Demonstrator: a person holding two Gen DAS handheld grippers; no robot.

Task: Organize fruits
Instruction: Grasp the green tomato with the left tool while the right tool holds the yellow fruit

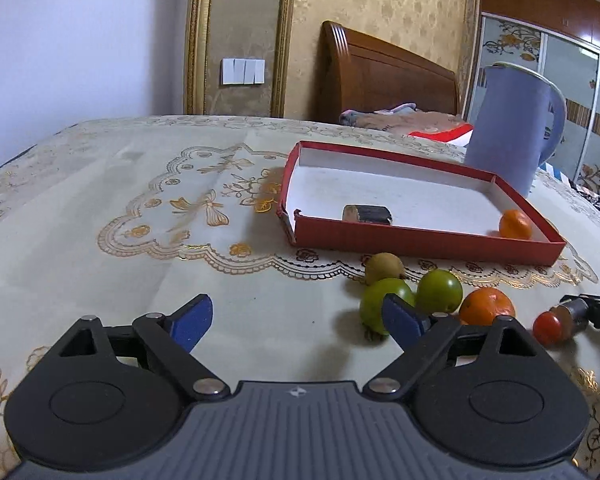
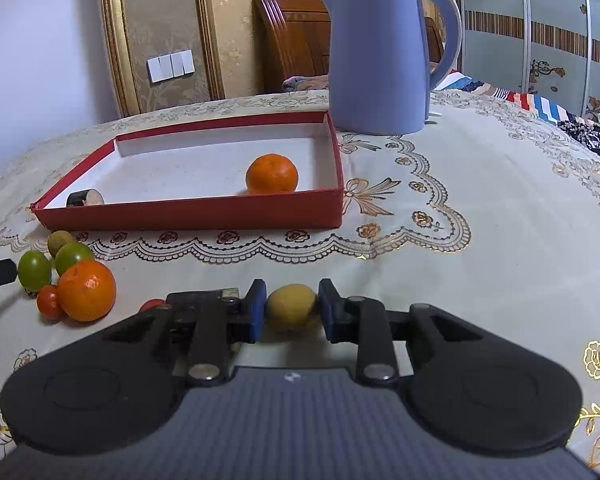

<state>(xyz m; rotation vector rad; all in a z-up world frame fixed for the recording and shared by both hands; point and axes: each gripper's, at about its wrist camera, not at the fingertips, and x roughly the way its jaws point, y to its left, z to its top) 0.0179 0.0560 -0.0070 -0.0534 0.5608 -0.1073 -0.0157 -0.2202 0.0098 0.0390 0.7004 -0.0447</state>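
Observation:
My right gripper is shut on a small yellow fruit, low over the tablecloth. To its left lies a cluster: an orange, two green fruits, a brownish fruit and a cherry tomato. A red box behind holds another orange and a dark short piece. My left gripper stands open with nothing between its fingers. A green fruit sits just behind its right fingertip, with the red box beyond.
A blue kettle stands right behind the box's far right corner. A second small red fruit peeks out beside my right gripper's left finger. The patterned tablecloth stretches bare to the left of the box. A bed headboard stands beyond the table.

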